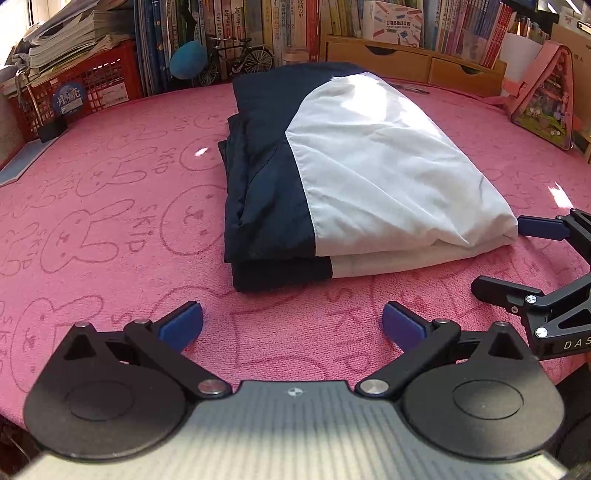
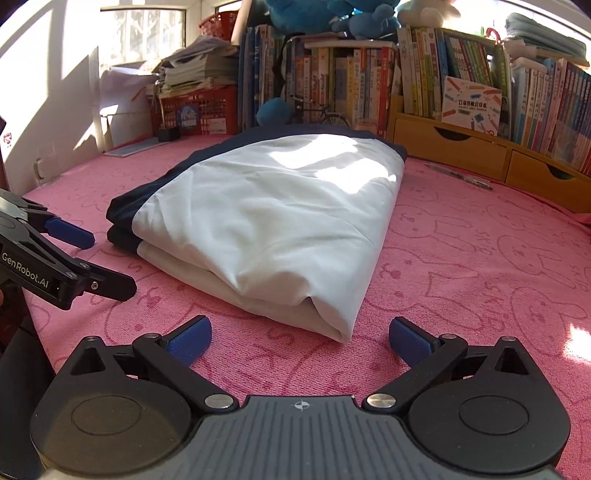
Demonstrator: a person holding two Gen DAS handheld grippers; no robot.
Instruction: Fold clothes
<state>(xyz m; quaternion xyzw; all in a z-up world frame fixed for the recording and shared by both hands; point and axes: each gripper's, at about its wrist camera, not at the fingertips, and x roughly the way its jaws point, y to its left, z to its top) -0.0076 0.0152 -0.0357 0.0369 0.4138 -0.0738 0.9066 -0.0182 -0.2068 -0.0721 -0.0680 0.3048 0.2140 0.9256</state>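
A folded navy and white garment [image 1: 351, 177] lies flat on the pink rabbit-print cloth [image 1: 110, 229], its stacked near edge facing me. My left gripper [image 1: 291, 326] is open just short of that edge, nothing between its blue pads. In the left wrist view my right gripper [image 1: 506, 254] shows at the right, also open, next to the white corner. In the right wrist view the garment [image 2: 280, 221] lies straight ahead, and my right gripper [image 2: 299, 341] stands open before its near white corner. There my left gripper [image 2: 99, 258] reaches in from the left, open, close to the navy edge.
Books [image 1: 280, 26] line the back of the table. A red crate [image 1: 85, 92] with papers stands back left, a wooden drawer unit [image 2: 480, 155] back right, a model bicycle [image 1: 236, 61] and a blue plush behind the garment. A pen [image 2: 458, 176] lies right of it.
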